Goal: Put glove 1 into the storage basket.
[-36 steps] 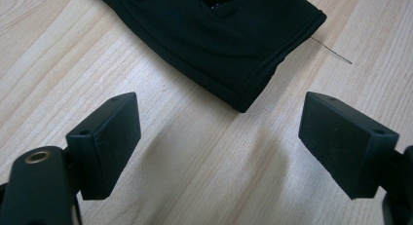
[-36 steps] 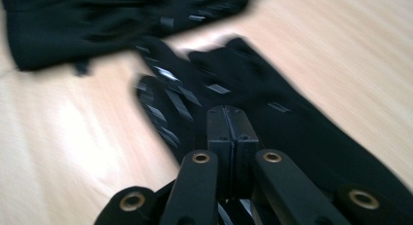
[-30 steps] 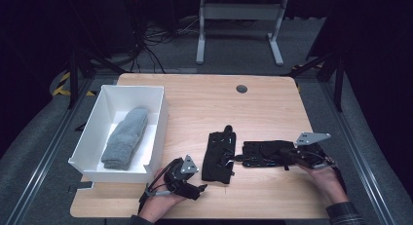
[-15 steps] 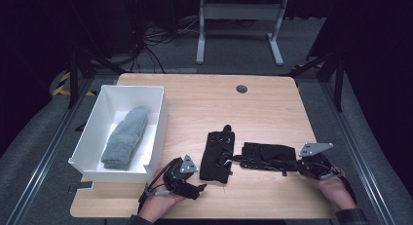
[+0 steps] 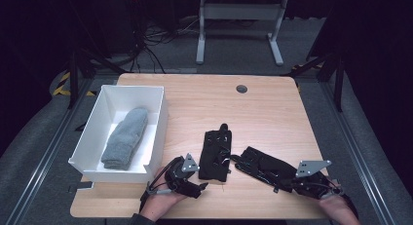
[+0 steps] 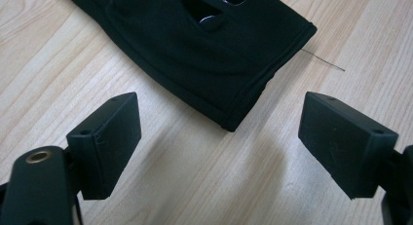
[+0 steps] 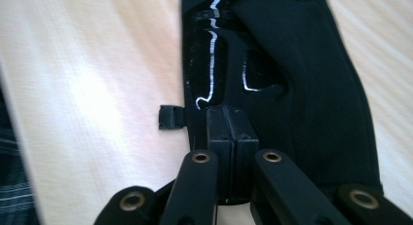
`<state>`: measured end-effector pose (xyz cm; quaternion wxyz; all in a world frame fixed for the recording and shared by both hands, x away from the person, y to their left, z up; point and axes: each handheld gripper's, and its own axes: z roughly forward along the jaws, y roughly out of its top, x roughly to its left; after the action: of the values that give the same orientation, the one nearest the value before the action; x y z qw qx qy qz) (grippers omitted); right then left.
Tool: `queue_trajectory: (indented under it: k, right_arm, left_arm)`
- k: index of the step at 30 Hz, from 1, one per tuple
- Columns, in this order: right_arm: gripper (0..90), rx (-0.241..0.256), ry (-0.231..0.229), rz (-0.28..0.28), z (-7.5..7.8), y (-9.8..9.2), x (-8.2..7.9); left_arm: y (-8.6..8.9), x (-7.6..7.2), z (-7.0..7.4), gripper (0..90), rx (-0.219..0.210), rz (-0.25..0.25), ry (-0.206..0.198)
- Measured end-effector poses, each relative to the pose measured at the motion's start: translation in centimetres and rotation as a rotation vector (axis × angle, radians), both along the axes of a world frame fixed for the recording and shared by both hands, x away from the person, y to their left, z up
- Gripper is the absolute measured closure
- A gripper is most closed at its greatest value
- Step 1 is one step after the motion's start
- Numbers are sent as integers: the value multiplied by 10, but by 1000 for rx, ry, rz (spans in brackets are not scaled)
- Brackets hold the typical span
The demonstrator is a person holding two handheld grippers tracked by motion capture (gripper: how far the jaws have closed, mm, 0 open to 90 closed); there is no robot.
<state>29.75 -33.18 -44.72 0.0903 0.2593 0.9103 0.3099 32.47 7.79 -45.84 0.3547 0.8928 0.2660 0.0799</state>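
Inside the white box [image 5: 92,132] lies a grey sock [image 5: 125,137]; left gripper [image 5: 187,178] jaws apart, right gripper [image 5: 292,182] clamped on a black glove [image 5: 263,164]

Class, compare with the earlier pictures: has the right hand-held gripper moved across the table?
Yes. The right hand-held gripper has drawn back toward the table's near edge, dragging its black glove along.

sock [image 5: 125,137] in box [image 5: 157,119], gloves [image 5: 215,154] on table [image 5: 253,113] beside it
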Motion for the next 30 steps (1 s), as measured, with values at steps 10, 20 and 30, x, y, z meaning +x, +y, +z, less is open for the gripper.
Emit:
queue_trajectory:
  k: [10,20,30]
  right_arm:
    - [900,29,25,77,-2,22,-11]
    - [900,55,38,164,-5,52,-11]
    - [900,91,6,197,-1,74,-5]
  left_arm:
    - [-3,8,3,166,-16,-6,-2]
    - [-4,11,4,166,-21,-9,-1]
    - [-3,10,10,172,-39,8,-14]
